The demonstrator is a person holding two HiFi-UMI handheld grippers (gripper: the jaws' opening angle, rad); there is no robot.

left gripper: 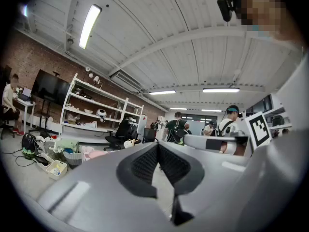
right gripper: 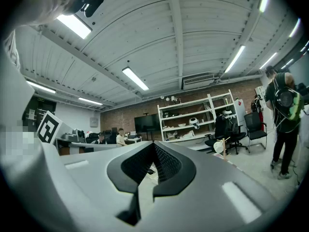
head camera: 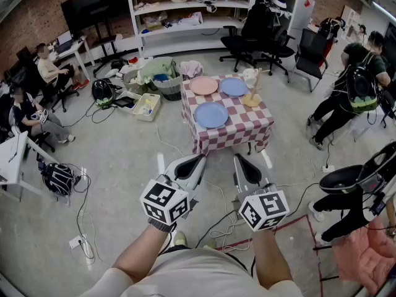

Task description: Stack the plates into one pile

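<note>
A small table with a red-and-white checked cloth (head camera: 247,127) stands a few steps ahead of me on the floor. Three plates lie apart on it: a pink plate (head camera: 204,85) at the back left, a blue plate (head camera: 234,86) at the back right, and a larger blue plate (head camera: 211,114) near the front. My left gripper (head camera: 199,158) and right gripper (head camera: 240,159) are held side by side, well short of the table. Both point towards it, jaws together and empty. In the gripper views the left gripper (left gripper: 158,146) and right gripper (right gripper: 153,145) face the room, with no plate between them.
A wooden cup stand (head camera: 251,96) holding a white cup sits at the table's back right corner. Baskets (head camera: 166,81) and a white bin (head camera: 147,106) lie left of the table. Cables (head camera: 83,240) trail on the floor. Office chairs (head camera: 247,39), shelves and several people ring the room.
</note>
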